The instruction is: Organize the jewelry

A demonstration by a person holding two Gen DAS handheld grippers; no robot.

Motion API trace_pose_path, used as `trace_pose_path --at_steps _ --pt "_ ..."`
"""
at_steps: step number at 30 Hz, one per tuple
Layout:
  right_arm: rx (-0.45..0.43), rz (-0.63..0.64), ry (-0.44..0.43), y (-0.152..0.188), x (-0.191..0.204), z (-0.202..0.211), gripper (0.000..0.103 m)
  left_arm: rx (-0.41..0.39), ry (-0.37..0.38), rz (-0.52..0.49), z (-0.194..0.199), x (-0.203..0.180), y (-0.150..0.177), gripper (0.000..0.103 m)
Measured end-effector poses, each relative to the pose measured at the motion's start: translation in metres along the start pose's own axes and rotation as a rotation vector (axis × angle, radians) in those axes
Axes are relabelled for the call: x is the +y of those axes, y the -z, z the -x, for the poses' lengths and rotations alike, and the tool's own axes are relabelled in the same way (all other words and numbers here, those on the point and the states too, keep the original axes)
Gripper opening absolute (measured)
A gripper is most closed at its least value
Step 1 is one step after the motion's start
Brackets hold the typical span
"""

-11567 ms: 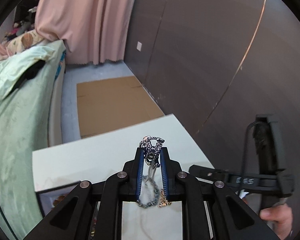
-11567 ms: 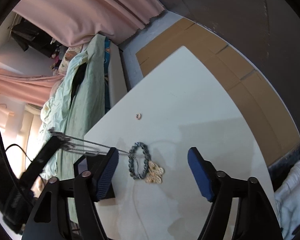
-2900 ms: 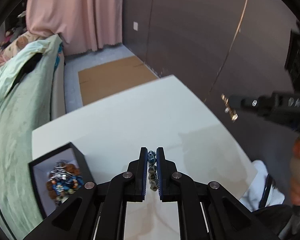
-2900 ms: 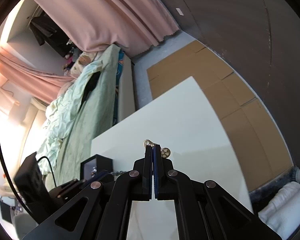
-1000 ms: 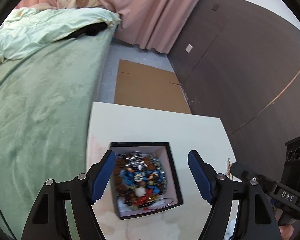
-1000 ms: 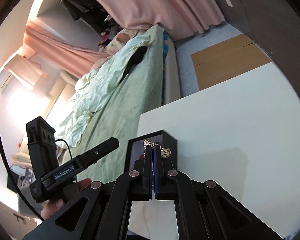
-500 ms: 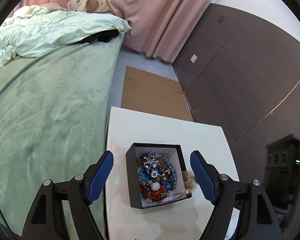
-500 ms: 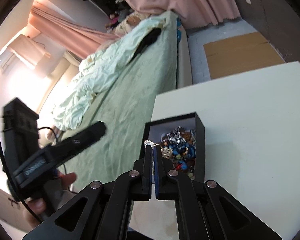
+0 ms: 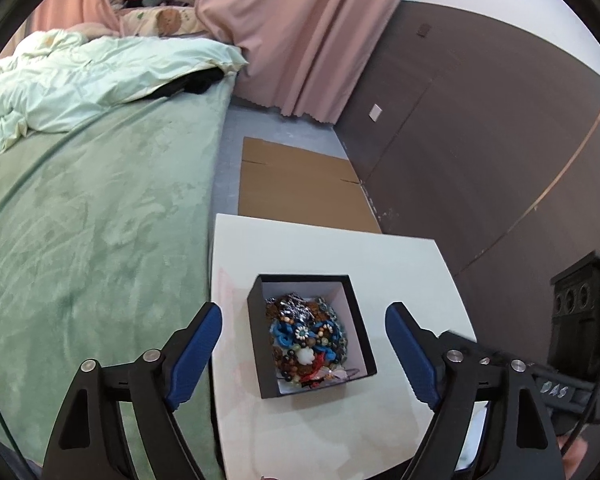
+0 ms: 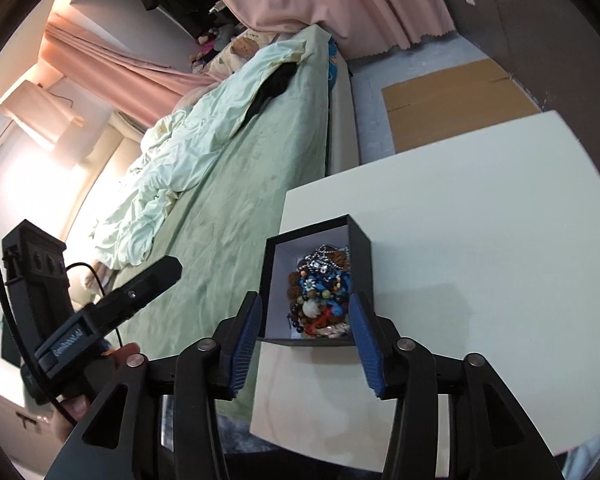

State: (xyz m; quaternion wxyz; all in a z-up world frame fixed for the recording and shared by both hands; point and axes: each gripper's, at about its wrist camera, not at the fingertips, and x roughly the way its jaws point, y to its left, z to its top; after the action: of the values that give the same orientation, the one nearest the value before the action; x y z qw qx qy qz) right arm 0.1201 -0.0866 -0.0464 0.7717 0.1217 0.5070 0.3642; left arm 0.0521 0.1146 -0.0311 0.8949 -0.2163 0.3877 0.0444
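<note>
A black box [image 9: 256, 344] with a white lining stands on the white table [image 9: 324, 248], near its left edge. It holds a heap of jewelry [image 9: 306, 336]: blue, brown and silver beads, chains and a white piece. My left gripper [image 9: 303, 322] hovers above the box, jaws opening wide, nothing between them. My right gripper [image 10: 305, 308] hangs over the near end of the box [image 10: 362, 256], jaws opening, no piece between the pads; the jewelry [image 10: 324, 288] lies below them. The left gripper's body [image 10: 100, 312] shows in the right wrist view, held by a hand.
A bed with a green cover [image 9: 80, 220] runs along the table's left side. Flattened cardboard [image 9: 300, 184] lies on the floor beyond the table. A dark panelled wall [image 9: 480, 140] stands to the right, pink curtains [image 9: 292, 32] behind. The right gripper's body [image 9: 576, 328] is at the right.
My right gripper held a small gold piece shut between its pads over the box; now its jaws stand apart and the piece is gone from them. The left gripper widened a little.
</note>
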Motion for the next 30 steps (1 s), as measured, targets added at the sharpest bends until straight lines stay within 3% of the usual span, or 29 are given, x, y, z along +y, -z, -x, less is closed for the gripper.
trace_pose_path --at_steps 7,9,13,16,30 --pt "-0.029 0.015 0.041 0.003 -0.015 0.031 0.063 0.008 -0.004 -0.075 0.005 -0.017 0.01 0.095" --pt "-0.05 0.015 0.057 0.003 -0.019 0.041 0.074 0.002 0.001 -0.093 0.009 -0.024 0.014 0.095" --pt "-0.065 0.015 0.079 0.004 -0.025 0.056 0.078 -0.004 0.005 -0.128 0.014 -0.038 0.019 0.095" --pt "-0.073 0.025 0.092 0.007 -0.026 0.067 0.092 -0.013 0.005 -0.163 0.019 -0.05 0.023 0.095" --pt "-0.112 0.113 0.188 0.019 -0.025 0.101 0.094 -0.12 -0.006 -0.223 0.046 -0.065 0.031 0.102"
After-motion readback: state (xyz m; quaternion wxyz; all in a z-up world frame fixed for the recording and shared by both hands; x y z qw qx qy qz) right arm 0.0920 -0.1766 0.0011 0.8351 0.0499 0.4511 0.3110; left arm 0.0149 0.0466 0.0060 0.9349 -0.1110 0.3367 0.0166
